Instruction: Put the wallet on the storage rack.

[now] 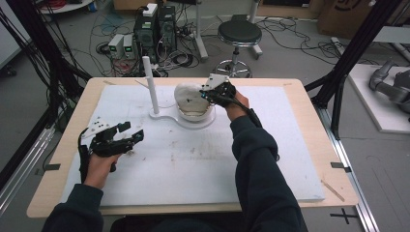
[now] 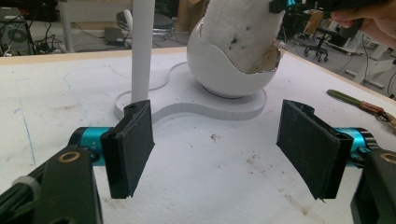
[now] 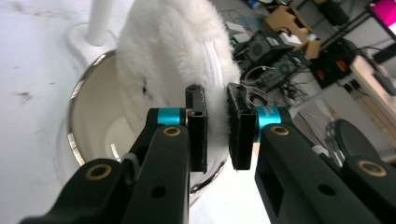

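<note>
A white furry pouch (image 1: 187, 94) with a white zipper stands partly inside a white bowl (image 1: 196, 115) at the back middle of the table. My right gripper (image 1: 207, 92) is over the bowl's right rim, shut on the pouch's edge (image 3: 215, 119) beside the zipper. In the left gripper view the pouch (image 2: 243, 32) sticks out of the bowl (image 2: 219, 70). My left gripper (image 1: 133, 133) rests at the left on the white mat, open and empty, pointing toward the bowl; its pads (image 2: 130, 140) stand wide apart.
The bowl sits on a flat white base (image 1: 167, 117) that also carries an upright white post (image 1: 151, 84). A white mat (image 1: 193, 164) covers most of the wooden table. A thin green and brown stick (image 2: 359, 103) lies on the mat to the right.
</note>
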`<state>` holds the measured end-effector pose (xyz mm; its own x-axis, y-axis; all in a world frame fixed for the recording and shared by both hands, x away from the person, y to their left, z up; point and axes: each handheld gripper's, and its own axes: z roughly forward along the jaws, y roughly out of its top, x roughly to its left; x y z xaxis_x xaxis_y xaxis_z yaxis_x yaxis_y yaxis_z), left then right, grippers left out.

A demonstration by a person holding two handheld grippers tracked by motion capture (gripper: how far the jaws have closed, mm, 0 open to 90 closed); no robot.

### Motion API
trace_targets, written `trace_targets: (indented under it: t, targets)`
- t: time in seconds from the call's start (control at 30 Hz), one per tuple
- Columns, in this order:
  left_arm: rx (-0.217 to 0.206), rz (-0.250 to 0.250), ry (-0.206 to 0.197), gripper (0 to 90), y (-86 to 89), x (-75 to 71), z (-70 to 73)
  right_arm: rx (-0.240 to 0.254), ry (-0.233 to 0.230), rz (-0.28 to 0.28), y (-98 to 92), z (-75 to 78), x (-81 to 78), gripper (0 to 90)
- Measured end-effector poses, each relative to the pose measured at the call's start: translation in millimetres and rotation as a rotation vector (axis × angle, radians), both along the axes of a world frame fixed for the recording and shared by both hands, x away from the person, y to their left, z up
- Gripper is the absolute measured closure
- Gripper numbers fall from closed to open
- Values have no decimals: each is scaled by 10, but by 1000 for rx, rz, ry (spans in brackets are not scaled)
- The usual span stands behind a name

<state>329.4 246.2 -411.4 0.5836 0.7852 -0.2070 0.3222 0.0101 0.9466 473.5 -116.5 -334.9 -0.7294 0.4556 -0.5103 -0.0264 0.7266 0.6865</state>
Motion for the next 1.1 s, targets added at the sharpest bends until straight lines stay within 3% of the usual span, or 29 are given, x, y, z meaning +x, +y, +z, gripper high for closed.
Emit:
trace_targets:
  t: [0.1,0.27,0.53,0.7,0.77,0.87,0.97,1.0,1.03,1.1]
  targets:
    - [1,0,1,269,-1,2,-2,36,-18,-20,23,16,22,810]
    - [-4,-1,2,268,1,2,-2,16,-18,-15,36,-3,32,809]
    - [-7,1,0,268,16,0,-5,-43,61,48,-65,-113,-20,809]
    - [-6,1,2,268,12,-3,-7,-58,137,43,-83,-158,-14,786]
    - [-5,1,4,268,24,-4,-11,-15,188,12,-120,-125,-27,686]
    - [-4,12,2,268,51,-7,-12,189,215,-15,-315,-86,-125,515]
    - [10,38,-11,226,76,-11,-11,330,369,-72,-551,-21,-205,407]
    - [13,45,-18,195,85,-10,-12,360,391,-85,-632,-2,-255,392]
    - [18,48,-21,186,98,-10,-13,377,352,-94,-705,2,-334,367]
    - [31,54,-29,186,124,-12,-20,401,318,-118,-840,-7,-484,309]
